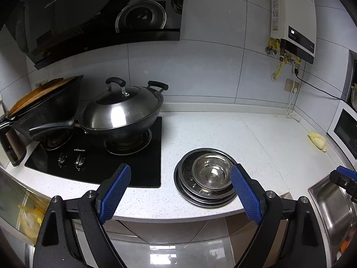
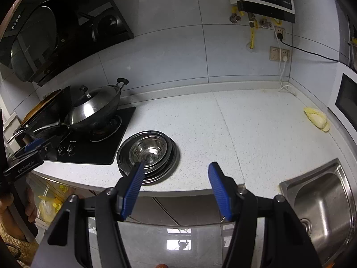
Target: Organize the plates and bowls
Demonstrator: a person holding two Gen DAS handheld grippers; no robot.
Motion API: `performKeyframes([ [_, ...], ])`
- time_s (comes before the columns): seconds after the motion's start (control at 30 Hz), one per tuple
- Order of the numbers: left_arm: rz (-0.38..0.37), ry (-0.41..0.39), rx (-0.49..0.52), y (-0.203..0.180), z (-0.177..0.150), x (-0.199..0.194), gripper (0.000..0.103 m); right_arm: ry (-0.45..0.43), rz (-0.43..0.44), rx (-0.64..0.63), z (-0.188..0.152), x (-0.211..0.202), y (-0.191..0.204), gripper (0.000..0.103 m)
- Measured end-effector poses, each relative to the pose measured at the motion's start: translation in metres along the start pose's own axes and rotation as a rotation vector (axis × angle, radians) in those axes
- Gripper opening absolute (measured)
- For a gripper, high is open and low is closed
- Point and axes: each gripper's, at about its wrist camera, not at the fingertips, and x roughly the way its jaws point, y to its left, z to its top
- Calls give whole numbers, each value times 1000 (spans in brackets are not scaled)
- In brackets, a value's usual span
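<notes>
Gaping wide, left gripper (image 1: 180, 192) and right gripper (image 2: 176, 187) apparently grasp nothing near stacked plates (image 1: 200, 192).

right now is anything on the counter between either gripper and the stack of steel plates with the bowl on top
Nothing visible blocks either one. The stack of shiny steel plates with the round steel bowl nested on top sits alone near the white speckled counter's front edge. The left gripper and right gripper both hover before it, jaws open and empty.

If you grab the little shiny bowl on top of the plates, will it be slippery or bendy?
The bowl looks like polished steel, so it is probably stiff and rather slippery. It sits loose in the stack of plates, so pushing would likely make it slide and clatter, not tip.
</notes>
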Motion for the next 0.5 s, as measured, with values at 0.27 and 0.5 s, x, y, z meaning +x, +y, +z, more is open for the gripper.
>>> performKeyframes([
  [0.27,27,-12,-22,-8,1,-7,93,-30,17,-37,9,-7,-16,58],
  [0.5,32,-19,-19,-16,4,-8,94,-39,31,-23,10,-8,-30,58],
])
